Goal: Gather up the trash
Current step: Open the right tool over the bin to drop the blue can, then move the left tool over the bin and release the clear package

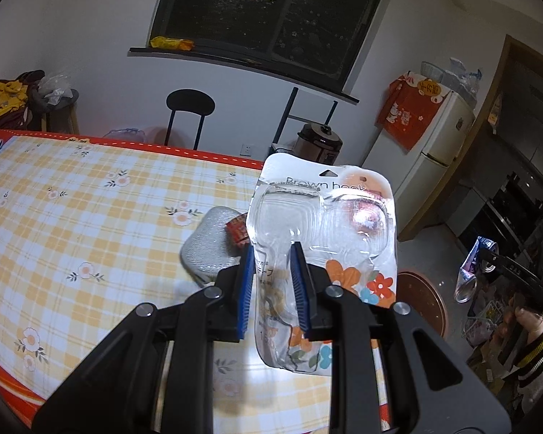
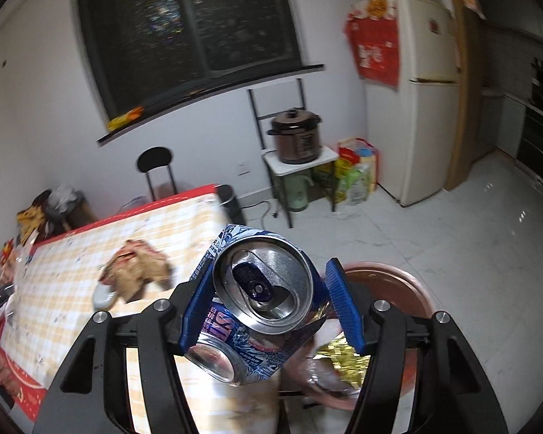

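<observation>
My left gripper [image 1: 271, 246] is shut on a clear plastic blister pack [image 1: 322, 224] with a flowered card, held upright above the table's right part. My right gripper [image 2: 269, 271] is shut on a crushed blue and silver drink can [image 2: 260, 300], held over the table's corner beside a round brown bin [image 2: 391, 278] on the floor. The bin holds gold foil [image 2: 340, 358] and clear wrapping. The can also shows in the left wrist view [image 1: 468, 271], out to the right. Crumpled brown paper [image 2: 137, 267] lies on the table.
The table has a yellow checked cloth [image 1: 90, 217] with a red border. A grey sponge-like pad [image 1: 210, 246] and a small red wrapper [image 1: 239, 231] lie on it. The brown bin [image 1: 423, 300] stands off the table's right edge. A black chair [image 1: 190, 108], cooker [image 2: 297, 141] and fridge [image 2: 420, 108] stand beyond.
</observation>
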The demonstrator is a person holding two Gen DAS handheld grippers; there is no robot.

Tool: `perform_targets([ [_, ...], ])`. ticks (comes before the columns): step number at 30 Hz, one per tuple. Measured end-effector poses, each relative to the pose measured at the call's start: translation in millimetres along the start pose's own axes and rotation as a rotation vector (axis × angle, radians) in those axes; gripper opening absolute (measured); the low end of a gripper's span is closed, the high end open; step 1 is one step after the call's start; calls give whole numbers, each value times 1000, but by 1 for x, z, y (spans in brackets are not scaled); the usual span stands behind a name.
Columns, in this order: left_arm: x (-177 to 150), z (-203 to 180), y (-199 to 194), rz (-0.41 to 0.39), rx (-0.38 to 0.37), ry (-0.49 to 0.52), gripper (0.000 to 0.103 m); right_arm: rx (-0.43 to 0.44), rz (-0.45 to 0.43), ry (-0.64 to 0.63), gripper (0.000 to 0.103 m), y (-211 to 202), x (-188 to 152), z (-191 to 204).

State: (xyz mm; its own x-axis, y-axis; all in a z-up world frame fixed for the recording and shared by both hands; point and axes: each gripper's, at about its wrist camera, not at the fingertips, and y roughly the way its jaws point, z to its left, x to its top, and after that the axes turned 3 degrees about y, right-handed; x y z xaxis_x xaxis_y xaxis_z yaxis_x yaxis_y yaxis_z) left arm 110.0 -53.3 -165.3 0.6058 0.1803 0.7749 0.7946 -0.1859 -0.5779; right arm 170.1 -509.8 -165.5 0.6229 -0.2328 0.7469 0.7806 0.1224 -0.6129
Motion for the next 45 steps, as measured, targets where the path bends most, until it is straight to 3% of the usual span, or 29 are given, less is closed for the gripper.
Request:
perform_targets([
  [4,0,-26,7,9,11,15,24,-9,21,34,61,12,2,-38],
  [15,-3,-87,20,17,21,31,24,-4,94,80,62,51,5,-89],
  [19,-5,-103,26,25,20,43,24,16,97,94,80,55,7,-97],
  [22,-5,-118,31,30,8,62,24,25,81,91,85,50,11,-102],
  [27,-3,-147,45,43,-36,105,24,-3,37,85,98,31,20,-111],
  [45,-22,-294,151,194,-277,328,25,-123,-63,141,98,-52,22,-180],
])
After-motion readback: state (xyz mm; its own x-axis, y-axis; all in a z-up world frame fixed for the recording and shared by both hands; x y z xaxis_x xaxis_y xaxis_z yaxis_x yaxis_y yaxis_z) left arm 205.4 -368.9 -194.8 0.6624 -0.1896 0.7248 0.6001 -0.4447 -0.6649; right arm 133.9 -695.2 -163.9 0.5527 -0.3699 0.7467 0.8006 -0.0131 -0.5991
